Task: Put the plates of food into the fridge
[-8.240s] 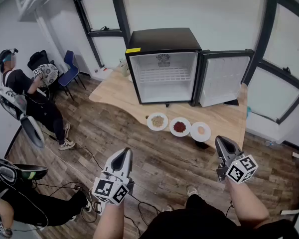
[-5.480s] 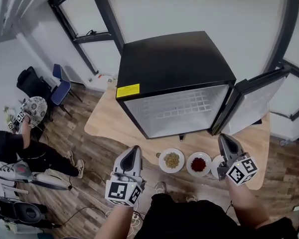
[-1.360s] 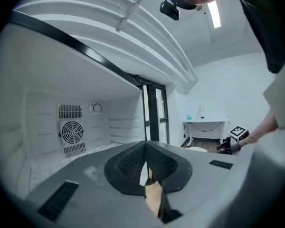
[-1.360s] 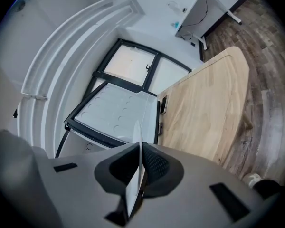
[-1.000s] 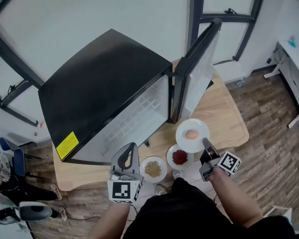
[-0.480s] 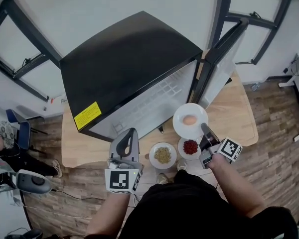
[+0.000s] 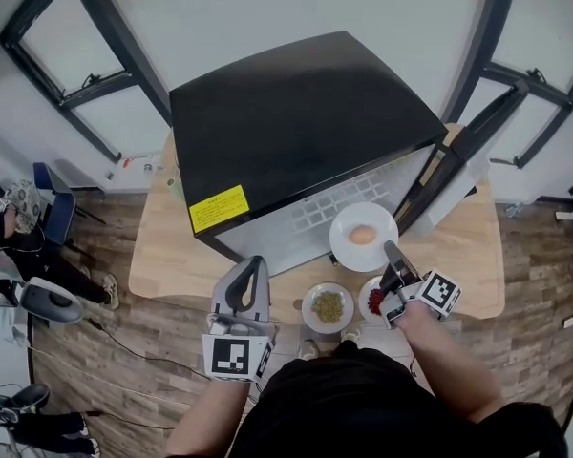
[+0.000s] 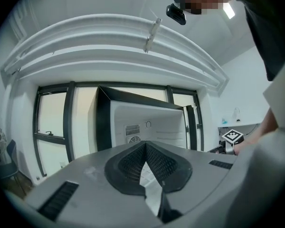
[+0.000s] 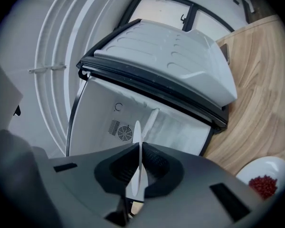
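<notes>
Office-like room: black-framed windows (image 7: 72, 51), blue chair (image 7: 55, 216), wood-plank floor (image 7: 544, 284).

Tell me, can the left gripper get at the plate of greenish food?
Probably yes. The left gripper is empty, and the plate lies close beside it on the table, with nothing between them. Its jaws are shut, so they would have to open first.

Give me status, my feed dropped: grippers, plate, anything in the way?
Right gripper shut on plate, facing open fridge. Left gripper shut, empty. Seed plate, red plate on table. Path looks clear.
</notes>
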`<state>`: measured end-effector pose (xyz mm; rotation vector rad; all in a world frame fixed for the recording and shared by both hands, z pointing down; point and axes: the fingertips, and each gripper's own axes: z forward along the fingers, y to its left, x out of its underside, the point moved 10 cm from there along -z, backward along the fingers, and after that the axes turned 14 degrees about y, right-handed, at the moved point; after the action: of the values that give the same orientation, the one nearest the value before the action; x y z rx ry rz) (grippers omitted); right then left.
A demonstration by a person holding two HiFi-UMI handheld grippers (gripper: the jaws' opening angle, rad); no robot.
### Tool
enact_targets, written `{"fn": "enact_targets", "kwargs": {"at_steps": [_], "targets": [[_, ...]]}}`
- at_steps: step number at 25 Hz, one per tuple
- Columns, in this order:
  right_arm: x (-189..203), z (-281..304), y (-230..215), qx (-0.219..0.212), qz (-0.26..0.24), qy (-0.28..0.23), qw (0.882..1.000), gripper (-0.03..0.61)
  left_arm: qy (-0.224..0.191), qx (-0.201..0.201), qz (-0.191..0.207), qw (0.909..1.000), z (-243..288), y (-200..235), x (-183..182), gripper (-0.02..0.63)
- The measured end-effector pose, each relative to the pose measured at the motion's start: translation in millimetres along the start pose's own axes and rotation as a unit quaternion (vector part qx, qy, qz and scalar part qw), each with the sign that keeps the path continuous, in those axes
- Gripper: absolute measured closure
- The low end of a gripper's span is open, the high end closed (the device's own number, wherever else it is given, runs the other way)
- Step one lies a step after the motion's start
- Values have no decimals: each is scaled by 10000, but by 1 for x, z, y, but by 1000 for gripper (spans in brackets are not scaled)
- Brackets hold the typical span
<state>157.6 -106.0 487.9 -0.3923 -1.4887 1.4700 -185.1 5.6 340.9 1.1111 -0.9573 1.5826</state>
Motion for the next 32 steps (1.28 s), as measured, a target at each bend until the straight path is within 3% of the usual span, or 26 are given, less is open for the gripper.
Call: {"fn": "enact_targets", "kwargs": {"at_steps": [17,20,25,32], "targets": [[-2,108,43,-473,-343,879,9944,546,1,-1161,-264,9929,-45,53,9,609],[0,119,48,-359,-333,971,9941,546,10,-1317,-300,9908,-52,61,10,609],[4,136,54,-250,-323,1132,9927,546,-10,-1327,-473,9900,-56,67,11,609],[6,162,63,-307,-262,1200,9920,546,67,-1340,-378,9902,-58,79,19,609]]}}
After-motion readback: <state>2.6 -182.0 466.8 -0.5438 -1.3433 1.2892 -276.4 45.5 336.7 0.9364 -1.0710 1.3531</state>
